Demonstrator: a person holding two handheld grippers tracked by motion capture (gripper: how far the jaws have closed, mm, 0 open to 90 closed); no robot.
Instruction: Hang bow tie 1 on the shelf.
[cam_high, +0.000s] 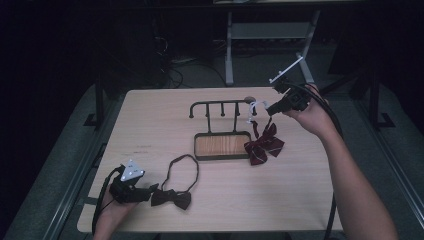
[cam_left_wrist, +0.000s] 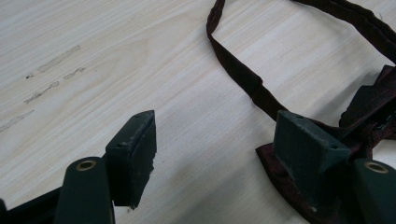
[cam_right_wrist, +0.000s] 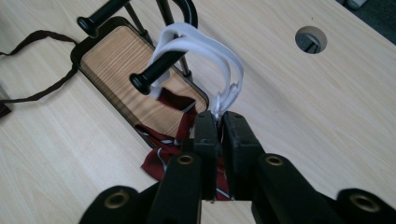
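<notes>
The white strap of the striped red bow tie is being hung over the end peg of the black rack, and it is pinched between the closed jaws of the right gripper, just below the loop's plastic fastener. In the right gripper view the loop is seen already passed around the knobbed tip of the peg, while the bow itself lies below, partly on the tabletop and partly against the edge of the rack's tray.

For the step to be done well, the loop should be slid further back along the peg, past the knob, before the jaws are parted; otherwise it could slip off the tip under the bow's weight. The strap should be lowered gently so that the light rack is not tipped or dragged.

The wooden tray at the base of the rack is the one container in the scene; nothing lies fully inside it, only a corner of the striped bow tie reaching over its rim.

The dark bow tie is left flat near the front edge, its neck band curled in a loop beside it. The left gripper rests on the tabletop with its jaws wide apart, one pad touching that bow tie's cloth, nothing clamped.
</notes>
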